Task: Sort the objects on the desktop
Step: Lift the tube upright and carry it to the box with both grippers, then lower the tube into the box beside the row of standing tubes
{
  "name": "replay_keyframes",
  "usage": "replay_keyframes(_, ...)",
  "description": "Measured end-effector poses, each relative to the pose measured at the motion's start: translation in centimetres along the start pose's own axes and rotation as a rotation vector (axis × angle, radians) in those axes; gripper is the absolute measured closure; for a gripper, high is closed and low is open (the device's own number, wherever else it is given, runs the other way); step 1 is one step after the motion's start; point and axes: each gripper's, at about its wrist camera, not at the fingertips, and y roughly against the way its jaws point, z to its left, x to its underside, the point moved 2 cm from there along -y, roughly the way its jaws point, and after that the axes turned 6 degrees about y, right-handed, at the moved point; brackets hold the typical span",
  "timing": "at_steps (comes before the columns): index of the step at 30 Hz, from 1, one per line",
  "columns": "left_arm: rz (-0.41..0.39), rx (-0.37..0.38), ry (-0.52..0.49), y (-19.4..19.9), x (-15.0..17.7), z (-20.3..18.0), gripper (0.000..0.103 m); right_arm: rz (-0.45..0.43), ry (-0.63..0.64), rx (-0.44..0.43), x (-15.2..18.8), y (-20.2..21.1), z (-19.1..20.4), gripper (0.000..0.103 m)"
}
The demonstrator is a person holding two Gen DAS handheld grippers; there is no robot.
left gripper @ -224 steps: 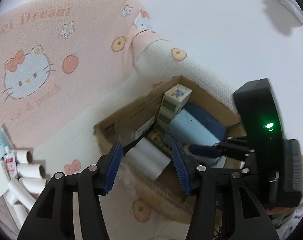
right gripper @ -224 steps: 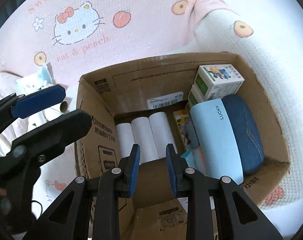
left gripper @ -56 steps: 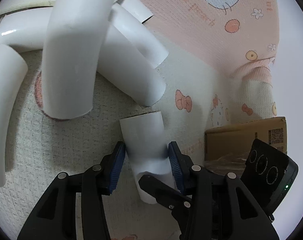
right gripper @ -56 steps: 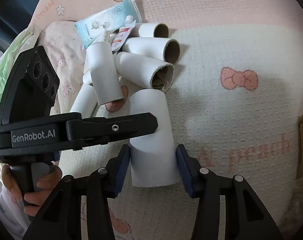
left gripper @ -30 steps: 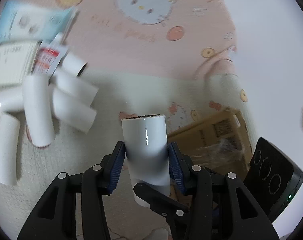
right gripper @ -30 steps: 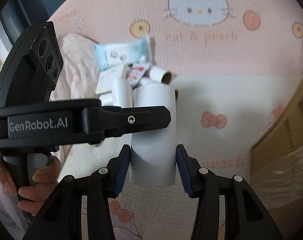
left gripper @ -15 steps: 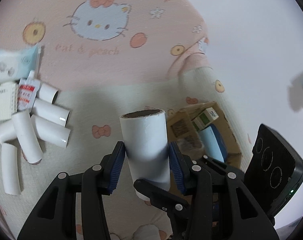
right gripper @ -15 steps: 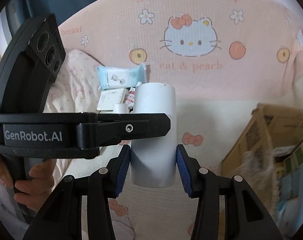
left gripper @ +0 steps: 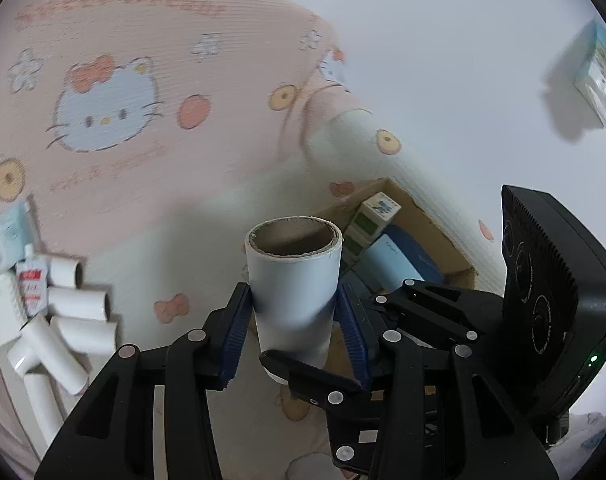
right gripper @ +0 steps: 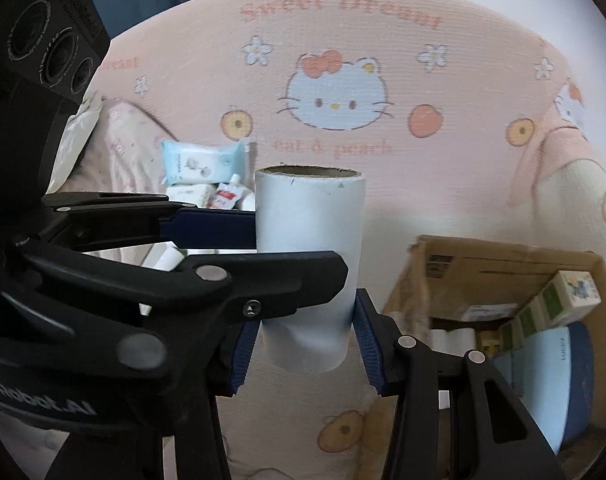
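Both grippers grip one white paper roll with a brown cardboard core [left gripper: 294, 280], held upright in the air above the bed. My left gripper [left gripper: 293, 326] is shut on its lower part. My right gripper [right gripper: 307, 344] is shut on the same roll [right gripper: 309, 240], crossing the left one. An open cardboard box [left gripper: 431, 216] lies ahead to the right; in the right wrist view the box [right gripper: 463, 260] holds white rolls, small cartons and a blue case. Several more white rolls [left gripper: 79, 304] lie in a pile at the left.
The pink Hello Kitty blanket [right gripper: 335, 92] covers the bed. A blue wipes packet [right gripper: 203, 162], a small tube [right gripper: 225, 196] and a white packet lie by the roll pile. A white wall [left gripper: 463, 60] rises behind the box.
Both grippers have carried the roll up off the bed and swung it right, away from the pile; the box now sits closer and more fully in view.
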Motion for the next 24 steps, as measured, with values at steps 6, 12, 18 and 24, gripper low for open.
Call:
replay_keyframes(6, 0.051, 0.075, 0.029, -1.6, -1.8, -1.5, 0.055, 0.017, -0.037, 0.034, -0.1, 1.4, -2.7, 0.059)
replay_keyframes(12, 0.093, 0.14, 0.037, -3.7, -3.8, -3.6, 0.055, 0.023, -0.084, 0.066, -0.1, 3.0, -5.8, 0.059)
replay_keyframes(18, 0.177, 0.186, 0.073, -6.7, -5.5, -5.4, 0.055, 0.047, -0.13, 0.085, 0.4, 3.7, -9.2, 0.059)
replay_keyframes(24, 0.272, 0.201, 0.093, -9.8, -5.6, -7.2, 0.055, 0.094, -0.164, 0.074, 1.7, 4.1, -11.9, 0.059)
